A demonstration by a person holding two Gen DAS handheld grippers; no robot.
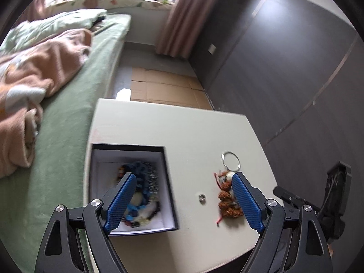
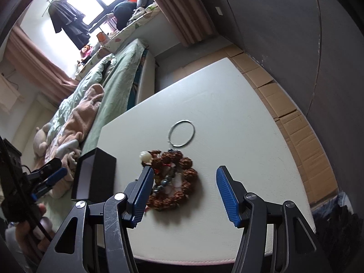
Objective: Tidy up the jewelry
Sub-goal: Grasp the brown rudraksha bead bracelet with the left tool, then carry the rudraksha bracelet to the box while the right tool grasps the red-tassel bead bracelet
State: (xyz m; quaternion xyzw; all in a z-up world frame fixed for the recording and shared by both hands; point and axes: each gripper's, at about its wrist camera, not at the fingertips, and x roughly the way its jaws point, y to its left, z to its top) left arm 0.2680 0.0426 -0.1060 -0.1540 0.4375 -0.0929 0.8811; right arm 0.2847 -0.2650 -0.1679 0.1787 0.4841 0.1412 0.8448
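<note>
A dark open box with a white lining stands on the white table and holds several beaded pieces. My left gripper is open and empty above the table, between the box and a brown bead bracelet. A small silver ring lies beside the bracelet, and a silver hoop lies beyond it. In the right wrist view my right gripper is open and empty over the brown bracelet; the hoop and the box's dark side also show.
A bed with a green sheet and a pink blanket runs along the table's left side. Flattened cardboard covers the floor beyond the table. A dark grey wall stands on the right.
</note>
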